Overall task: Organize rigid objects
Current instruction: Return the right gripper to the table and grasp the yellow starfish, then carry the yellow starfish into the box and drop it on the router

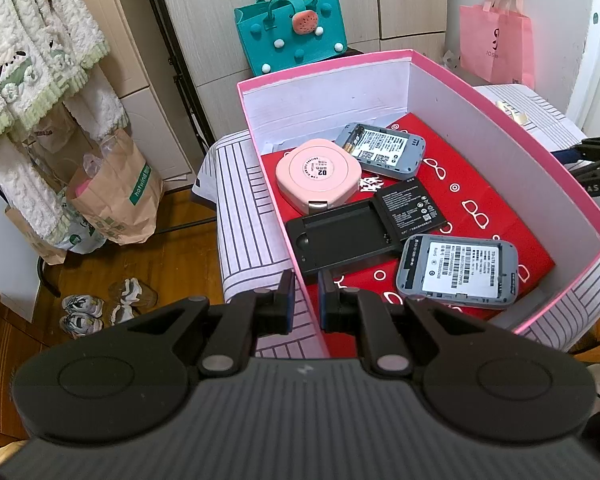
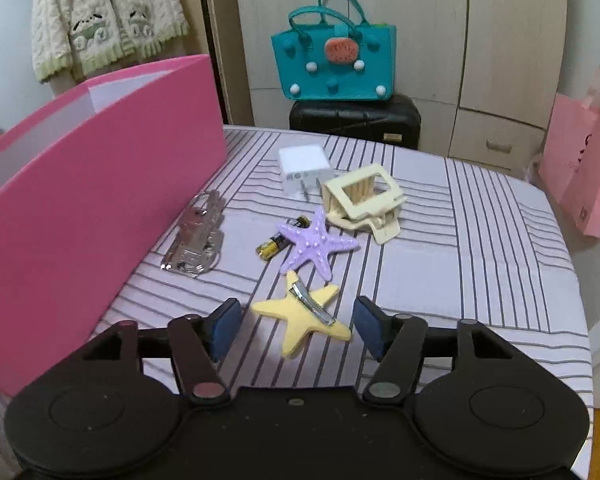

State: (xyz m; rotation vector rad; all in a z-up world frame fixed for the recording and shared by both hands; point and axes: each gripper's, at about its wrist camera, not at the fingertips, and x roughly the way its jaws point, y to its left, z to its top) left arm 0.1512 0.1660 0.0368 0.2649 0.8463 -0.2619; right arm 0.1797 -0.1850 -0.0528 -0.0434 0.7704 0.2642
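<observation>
A pink box (image 1: 452, 76) with a red floor holds a pink round device (image 1: 318, 172), two grey routers (image 1: 384, 151) (image 1: 458, 270), a black case (image 1: 340, 240) and a battery pack (image 1: 410, 210). My left gripper (image 1: 305, 300) is shut on the box's near left wall. My right gripper (image 2: 296, 330) is open, just short of a yellow star hair clip (image 2: 304, 316) on the striped cloth. Beyond lie a purple starfish (image 2: 314, 244), a battery (image 2: 272, 246), keys (image 2: 198, 236), a white charger (image 2: 302, 168) and a cream claw clip (image 2: 364, 200).
The pink box's outer wall (image 2: 80, 184) stands left of the loose items. A teal felt bag (image 2: 332, 60) sits on a black case (image 2: 356, 120) behind the table. A pink bag (image 2: 584, 168) hangs at right. Paper bags (image 1: 116, 200) and shoes (image 1: 100, 308) are on the floor.
</observation>
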